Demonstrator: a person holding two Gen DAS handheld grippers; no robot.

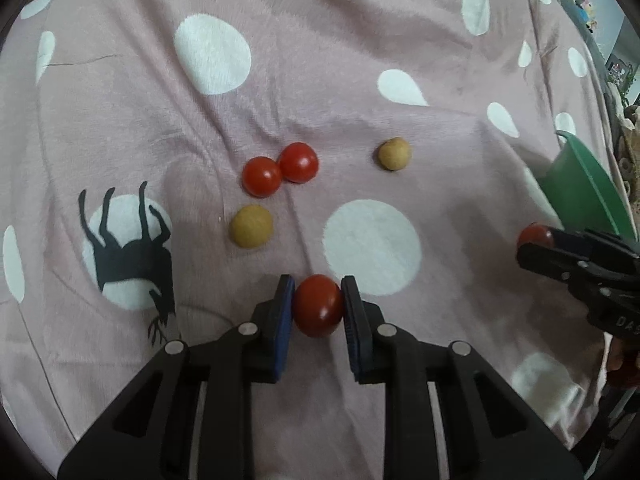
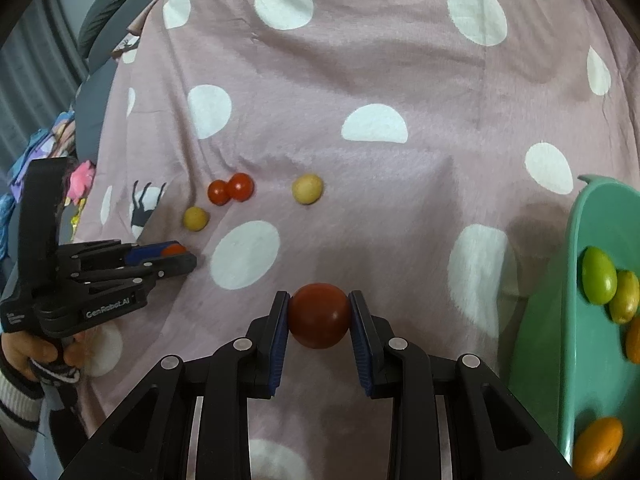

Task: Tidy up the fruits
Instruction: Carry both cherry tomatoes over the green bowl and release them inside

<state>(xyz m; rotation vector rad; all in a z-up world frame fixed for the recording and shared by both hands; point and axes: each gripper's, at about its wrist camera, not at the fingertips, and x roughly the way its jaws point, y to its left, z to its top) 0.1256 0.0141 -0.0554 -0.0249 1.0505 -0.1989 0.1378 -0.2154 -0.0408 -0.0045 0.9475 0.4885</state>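
The left gripper (image 1: pixel 318 306) jaws pinch one cherry tomato (image 1: pixel 319 305); the right gripper (image 2: pixel 319 316) jaws pinch another tomato (image 2: pixel 319 315). Ahead of both lie two tomatoes (image 1: pixel 280 169), and the green bowl (image 2: pixel 580 280) sits right of the right jaws.

Both the left gripper (image 1: pixel 316 308) and right gripper (image 2: pixel 319 316) are matte black plastic with blue ribbed pads (image 1: pixel 283 320) and round silver pivot screws. White "GenRobot.AI" lettering marks one body; the bare hand (image 2: pixel 38 350) wears a striped knit cuff.
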